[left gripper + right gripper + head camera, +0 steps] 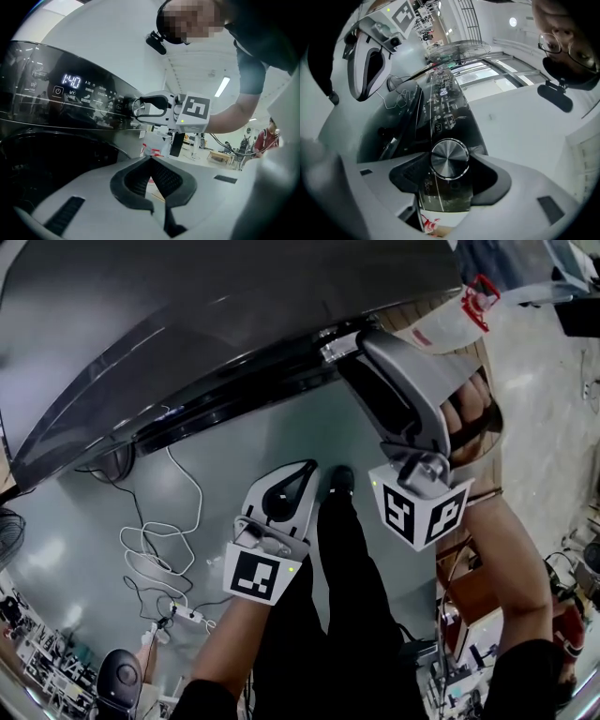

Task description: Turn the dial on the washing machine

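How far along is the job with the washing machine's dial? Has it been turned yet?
Done: the right gripper is at the dial, and the display is lit, reading 1:40. In hand: its jaws look pressed against the dial's two sides. Left: the turn itself; nothing here shows whether it has begun. The left gripper hangs aside, shut and empty.

left gripper [151, 159] jaws together | right gripper [138, 107] at washing machine panel [70, 89]
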### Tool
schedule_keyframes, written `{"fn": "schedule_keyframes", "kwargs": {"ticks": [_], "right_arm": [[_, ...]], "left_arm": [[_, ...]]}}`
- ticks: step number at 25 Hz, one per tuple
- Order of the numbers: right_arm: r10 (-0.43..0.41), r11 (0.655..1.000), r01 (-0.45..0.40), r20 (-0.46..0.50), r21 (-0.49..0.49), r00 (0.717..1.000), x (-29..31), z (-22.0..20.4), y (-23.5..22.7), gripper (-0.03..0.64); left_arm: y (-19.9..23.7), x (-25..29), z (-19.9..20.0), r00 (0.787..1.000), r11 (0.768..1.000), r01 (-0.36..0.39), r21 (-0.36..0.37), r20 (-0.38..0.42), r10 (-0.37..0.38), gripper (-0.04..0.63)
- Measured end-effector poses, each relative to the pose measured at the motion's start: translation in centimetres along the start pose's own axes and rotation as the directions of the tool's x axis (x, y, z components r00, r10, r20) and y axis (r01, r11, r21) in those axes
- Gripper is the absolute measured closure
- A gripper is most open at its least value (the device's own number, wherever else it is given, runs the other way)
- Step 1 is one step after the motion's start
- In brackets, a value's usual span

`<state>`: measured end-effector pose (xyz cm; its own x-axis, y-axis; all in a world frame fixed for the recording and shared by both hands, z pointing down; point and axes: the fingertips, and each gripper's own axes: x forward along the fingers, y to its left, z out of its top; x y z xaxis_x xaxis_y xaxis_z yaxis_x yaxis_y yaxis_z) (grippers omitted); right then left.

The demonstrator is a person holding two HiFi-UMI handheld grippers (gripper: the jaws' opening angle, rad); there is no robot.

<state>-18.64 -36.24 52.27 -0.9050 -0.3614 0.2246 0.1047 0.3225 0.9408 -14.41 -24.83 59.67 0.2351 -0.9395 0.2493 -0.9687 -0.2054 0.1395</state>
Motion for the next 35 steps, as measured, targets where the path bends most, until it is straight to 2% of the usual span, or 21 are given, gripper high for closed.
{"fn": "schedule_keyframes", "kwargs": {"ticks": [7,12,18,32,35], "right_arm": [[-0.014,0.989,0.018,-0.023,0.145,1.0,0.0,-0.2,-0.3,0.351],[-0.019,0.966,0.027,-0.034,0.256,0.999,0.0,-0.2,-0.4,0.351],[-0.033,0.896,0.054,-0.057,0.44,0.998,0.0,-0.2,-0.6,0.351],[-0.059,0.757,0.099,-0.083,0.646,0.995,0.1,-0.2,-1.3,0.351],[-0.063,0.706,0.102,-0.082,0.701,0.995,0.2,-0.1,-1.5,0.351]], "left_arm": [[0.8,-0.3,0.2,1.0,1.0,-0.025,-0.014,-0.012,0.025,0.588],[1.5,-0.8,0.0,0.999,0.998,-0.047,-0.028,-0.019,0.047,0.588],[2.2,-1.1,-0.4,0.997,0.995,-0.071,-0.064,-0.041,0.068,0.588],[3.0,-1.6,0.1,0.995,0.992,-0.103,-0.069,-0.014,0.103,0.588],[3.3,-1.7,0.1,0.994,0.991,-0.113,-0.077,-0.014,0.112,0.588]]}}
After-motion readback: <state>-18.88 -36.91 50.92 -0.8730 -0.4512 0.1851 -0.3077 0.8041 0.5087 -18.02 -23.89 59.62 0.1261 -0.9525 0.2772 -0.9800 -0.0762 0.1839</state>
